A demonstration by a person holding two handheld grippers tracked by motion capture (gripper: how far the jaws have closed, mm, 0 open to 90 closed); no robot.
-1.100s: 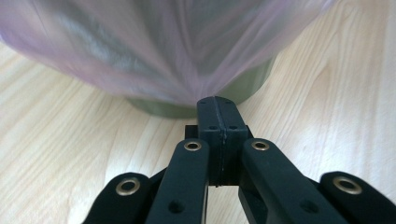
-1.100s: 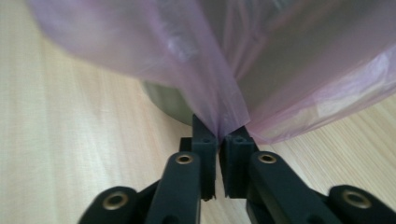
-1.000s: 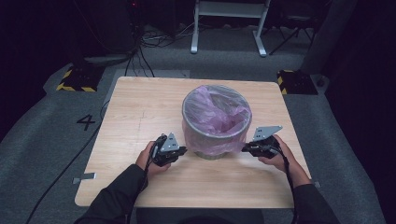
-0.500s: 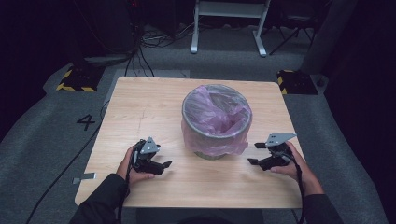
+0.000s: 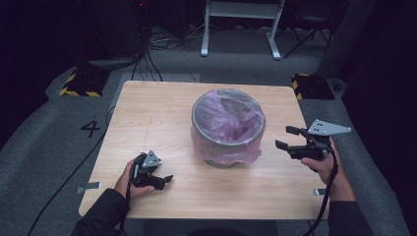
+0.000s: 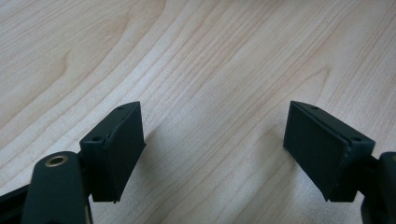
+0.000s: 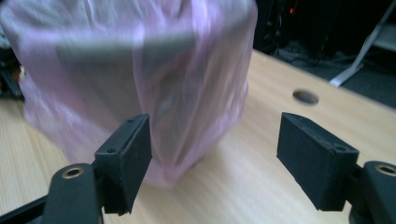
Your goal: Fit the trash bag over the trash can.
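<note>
A round grey bin (image 5: 223, 147) lined with a pink plastic bag (image 5: 231, 118) stands in the middle of the wooden table (image 5: 147, 118). My left gripper (image 5: 166, 180) lies low over the table's front left, well apart from the bin. Its jaws have just been opening and stand open over bare wood (image 6: 215, 123). My right gripper (image 5: 282, 137) is held up to the right of the bin and points at it. Its jaws have also just been opening. They stand open with nothing between them, and the bag-covered bin wall (image 7: 140, 70) is blurred a little beyond them (image 7: 215, 135).
A small round hole (image 7: 306, 96) is in the tabletop behind the bin. On the floor are black-and-yellow blocks (image 5: 81, 83) (image 5: 312, 86), cables, a white stand (image 5: 241, 19) at the back and a painted number 4 (image 5: 91, 129).
Both grippers have come away from the bin's sides and opened. The left one moved toward the front left and sank to the table. The right one moved right and rose.
</note>
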